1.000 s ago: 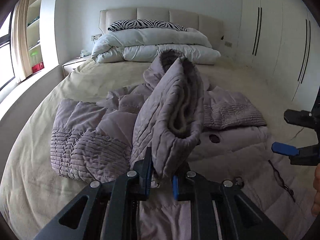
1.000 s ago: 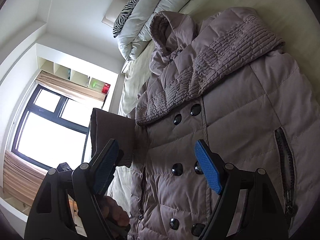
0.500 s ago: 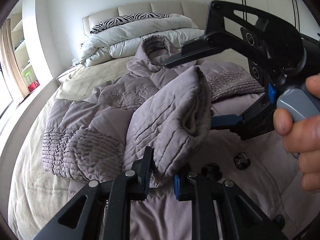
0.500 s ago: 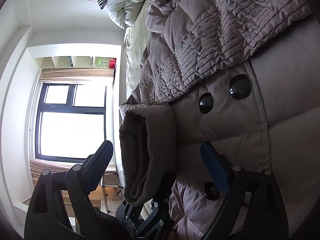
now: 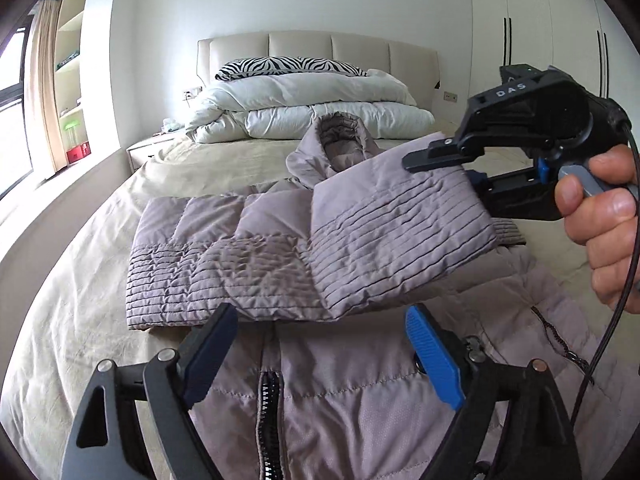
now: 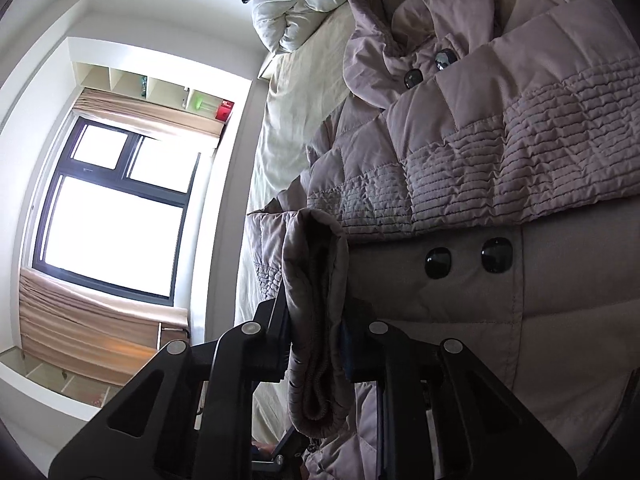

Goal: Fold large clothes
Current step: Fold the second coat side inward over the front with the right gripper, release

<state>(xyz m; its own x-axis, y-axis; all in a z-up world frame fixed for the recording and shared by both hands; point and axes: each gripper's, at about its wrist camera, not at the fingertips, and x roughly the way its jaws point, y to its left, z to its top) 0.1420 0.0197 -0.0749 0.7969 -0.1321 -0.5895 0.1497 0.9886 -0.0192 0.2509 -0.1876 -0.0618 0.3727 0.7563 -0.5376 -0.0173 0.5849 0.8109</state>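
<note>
Right gripper (image 6: pixel 316 344) is squeezing in on the cuff (image 6: pixel 316 320) of the coat's sleeve (image 5: pixel 400 232), and the cuff sits pinched between its two black fingers. It holds the sleeve up in the air, so the sleeve can be carried across the coat (image 6: pixel 500 312) without dragging on it. A hand (image 5: pixel 600 216) grips the handle of this tool on the right side of the left camera's view. Left gripper (image 5: pixel 320 354) is spreading wide, and nothing is between its blue pads (image 5: pixel 432 360). It hangs just over the zipper (image 5: pixel 266 412) part of the coat, near the foot end of the bed (image 5: pixel 80 280). I think it lets go so that only one tool has to pull the sleeve. The big puffy coat lies flat in the middle of the bed, front side up, with its dark buttons (image 6: pixel 438 262) showing and its hood (image 5: pixel 340 140) pointing at the head end. The other sleeve already lies folded across the chest. White bedding (image 5: pixel 304 112) is piled by the headboard, well away from the coat, so there is room to fold. Next, I guess, the lifted sleeve should be laid flat over the chest too.
</note>
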